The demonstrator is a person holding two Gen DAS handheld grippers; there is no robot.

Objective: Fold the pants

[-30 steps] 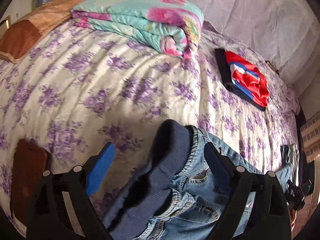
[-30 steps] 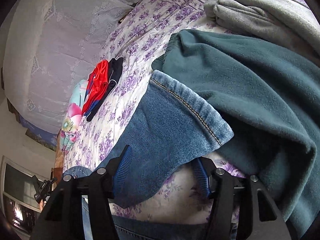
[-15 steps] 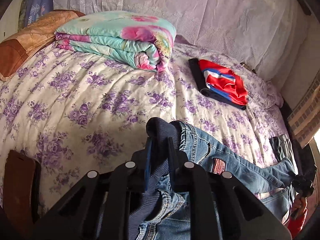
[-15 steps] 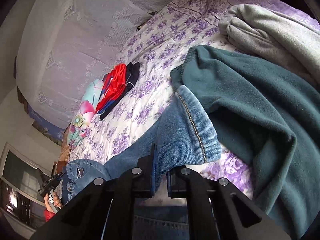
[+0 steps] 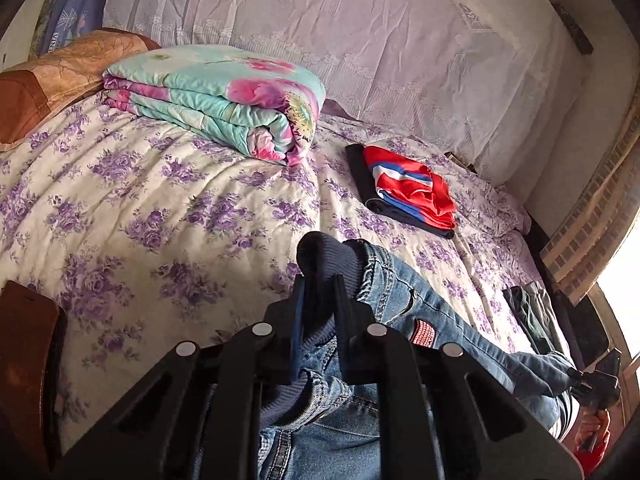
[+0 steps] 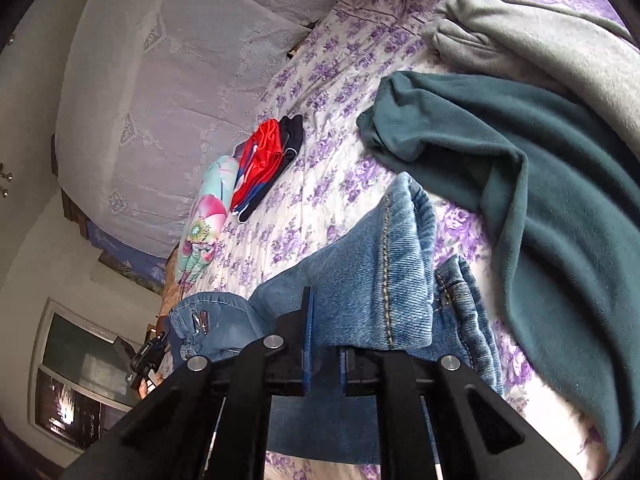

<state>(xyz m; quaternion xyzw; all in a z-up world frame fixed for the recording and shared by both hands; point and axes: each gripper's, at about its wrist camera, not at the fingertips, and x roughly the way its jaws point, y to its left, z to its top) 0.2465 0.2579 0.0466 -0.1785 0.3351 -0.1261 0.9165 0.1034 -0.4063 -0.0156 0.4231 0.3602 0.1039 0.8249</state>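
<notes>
Floral bedspread (image 5: 120, 216) underneath; left gripper (image 5: 318, 312) clamping jeans (image 5: 400, 300) waistband, right gripper (image 6: 323, 344) pinching hem, jaws easing apart slightly; lifting ends, needing bringing together.

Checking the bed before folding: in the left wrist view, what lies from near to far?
left gripper clamping jeans → red and navy folded garment → floral folded quilt → lace curtain
</notes>
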